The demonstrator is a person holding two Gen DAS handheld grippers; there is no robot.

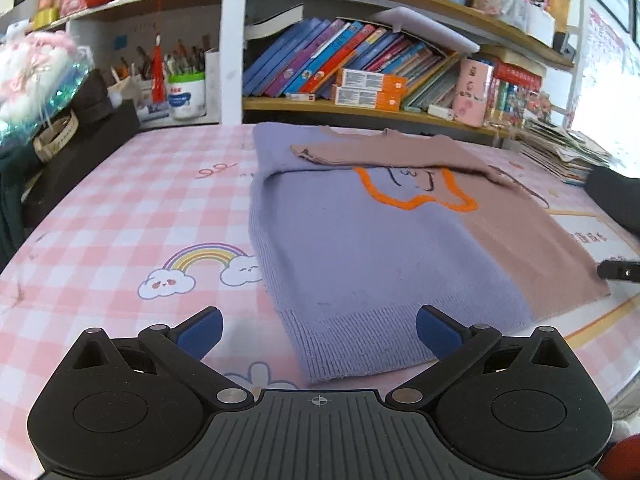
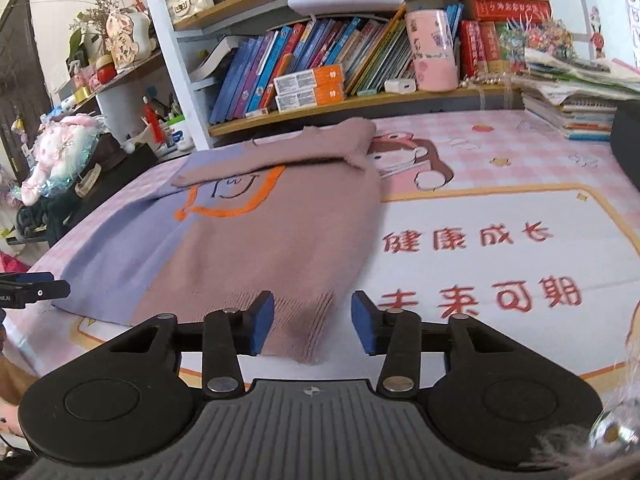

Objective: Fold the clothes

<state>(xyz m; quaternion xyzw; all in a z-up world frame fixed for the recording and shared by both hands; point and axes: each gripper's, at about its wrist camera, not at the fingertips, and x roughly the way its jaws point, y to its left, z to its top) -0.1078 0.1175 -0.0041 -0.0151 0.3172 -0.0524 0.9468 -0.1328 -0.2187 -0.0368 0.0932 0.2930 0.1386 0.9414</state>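
- The bookshelf [image 1: 360,68] stands behind the desk, packed with leaning books.
- The desk [image 1: 120,208] carries a pink checked cover printed with a rainbow and clouds; its right part shows red characters in the right wrist view.
- The sweater [image 1: 360,248], half lilac and half dusty pink with an orange outline on the chest, lies flat on the desk, both sleeves folded across the chest, hem toward the cameras.
- The left hand-held gripper [image 1: 319,330] hovers at the lilac hem corner, jaws spread wide, nothing between the pads.
- The right hand-held gripper [image 2: 313,328] sits at the pink hem corner; its jaws stand part open with the ribbed hem between them, pads not pressing on it.
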